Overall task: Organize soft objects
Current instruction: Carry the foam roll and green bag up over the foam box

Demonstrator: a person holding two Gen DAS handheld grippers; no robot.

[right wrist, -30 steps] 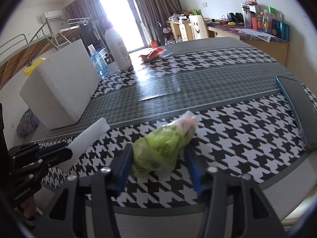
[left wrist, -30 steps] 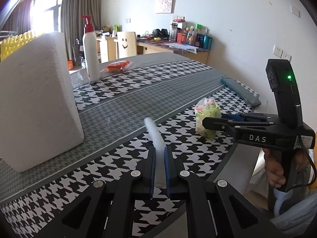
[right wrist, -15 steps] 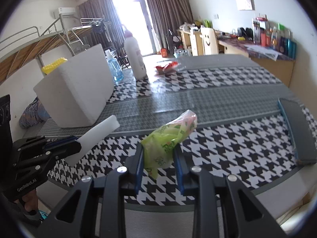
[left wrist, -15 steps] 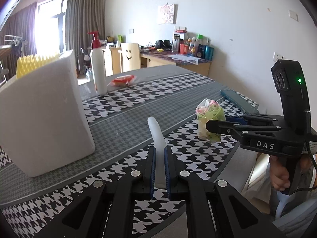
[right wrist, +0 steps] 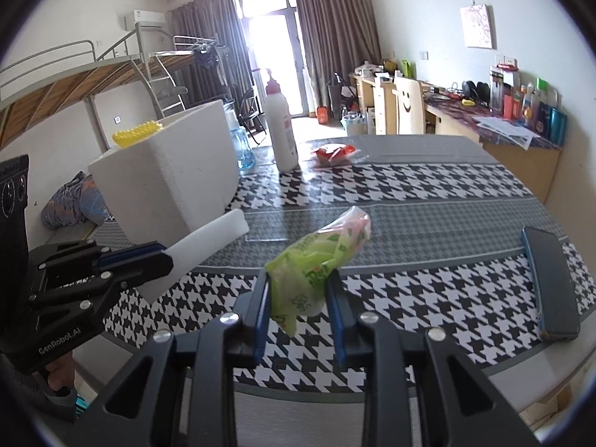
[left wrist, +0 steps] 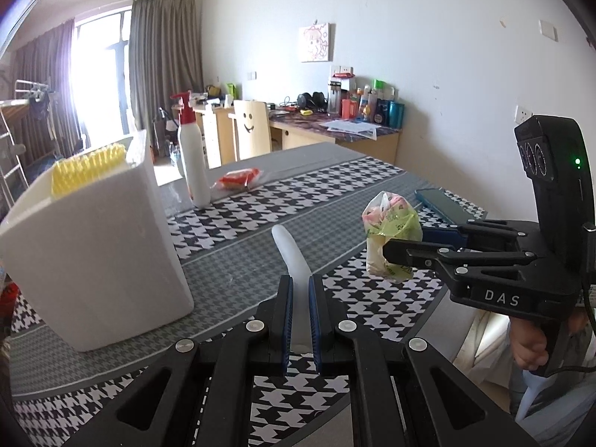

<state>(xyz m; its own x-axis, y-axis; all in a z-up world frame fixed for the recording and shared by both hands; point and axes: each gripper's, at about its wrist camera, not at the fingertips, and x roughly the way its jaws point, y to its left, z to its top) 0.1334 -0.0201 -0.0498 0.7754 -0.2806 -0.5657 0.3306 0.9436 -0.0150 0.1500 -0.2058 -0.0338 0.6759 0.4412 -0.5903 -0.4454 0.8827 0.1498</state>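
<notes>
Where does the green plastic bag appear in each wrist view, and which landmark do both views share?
Left wrist view: green plastic bag right of centre, clamped in the right tongs.
Right wrist view: bag at lower centre, between the tongs' own fingers.
Shared landmark: white foam box.

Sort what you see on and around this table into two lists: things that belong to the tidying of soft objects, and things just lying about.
Part of the job:
- white foam strip, held in the left gripper
- green plastic bag, held in the right gripper
- white foam box
- yellow sponge in the box

Lying about:
- pump bottle
- red packet
- phone
</notes>
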